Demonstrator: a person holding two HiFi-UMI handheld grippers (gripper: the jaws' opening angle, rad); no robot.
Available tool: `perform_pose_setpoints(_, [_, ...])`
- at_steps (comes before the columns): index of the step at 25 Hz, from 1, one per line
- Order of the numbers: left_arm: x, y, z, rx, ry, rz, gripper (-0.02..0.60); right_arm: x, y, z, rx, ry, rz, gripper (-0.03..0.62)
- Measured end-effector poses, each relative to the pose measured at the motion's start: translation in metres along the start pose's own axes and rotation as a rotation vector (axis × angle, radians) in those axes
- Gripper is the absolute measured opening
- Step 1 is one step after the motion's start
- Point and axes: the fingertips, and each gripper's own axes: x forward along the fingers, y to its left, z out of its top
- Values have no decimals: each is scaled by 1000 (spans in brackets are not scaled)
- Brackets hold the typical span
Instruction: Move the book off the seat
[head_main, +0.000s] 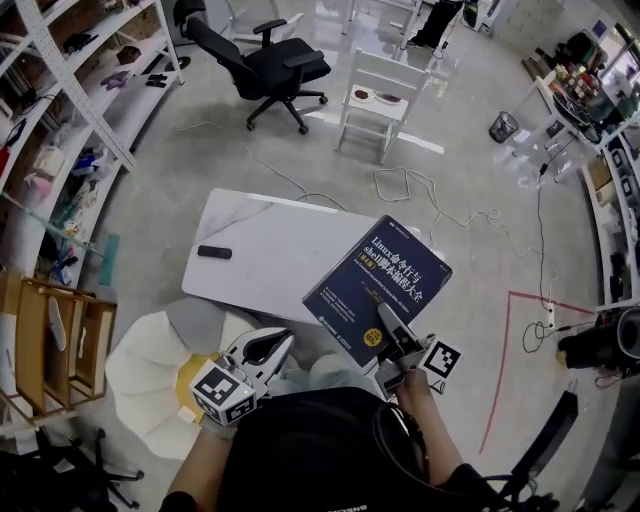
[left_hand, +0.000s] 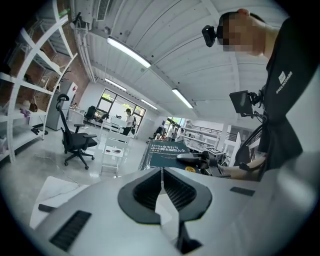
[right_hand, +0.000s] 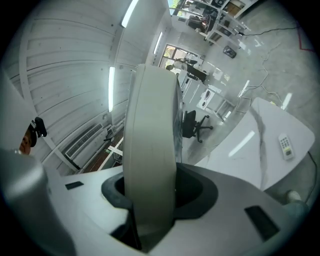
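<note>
The dark blue book (head_main: 378, 288) with white and yellow cover print hangs tilted in the air over the near right edge of the white table (head_main: 270, 250). My right gripper (head_main: 393, 338) is shut on its near lower corner. In the right gripper view the book's pale page edge (right_hand: 150, 145) fills the gap between the jaws of the right gripper (right_hand: 150, 195). The cream, petal-shaped seat (head_main: 145, 365) lies at lower left, with no book on it. My left gripper (head_main: 272, 347) hovers beside the seat, shut and empty; in the left gripper view the left gripper (left_hand: 161, 172) has its pads together, and the book (left_hand: 167, 152) shows beyond.
A black remote (head_main: 214, 252) lies on the table's left part. A black office chair (head_main: 268, 66) and a white wooden chair (head_main: 380, 95) stand farther off. Shelving (head_main: 60, 120) lines the left side. Cables (head_main: 430, 195) and a red tape line (head_main: 505, 345) mark the floor.
</note>
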Motion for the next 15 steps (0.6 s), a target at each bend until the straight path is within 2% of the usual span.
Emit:
perform_pose_setpoints(7, [-2,22,-9,-39,19,49,6,39,-22,-10,-25,98,-29,170])
perform_pose_setpoints(15, [22,46,-18,-76,39,140,6,79,-82,-17,25,236,-101,170])
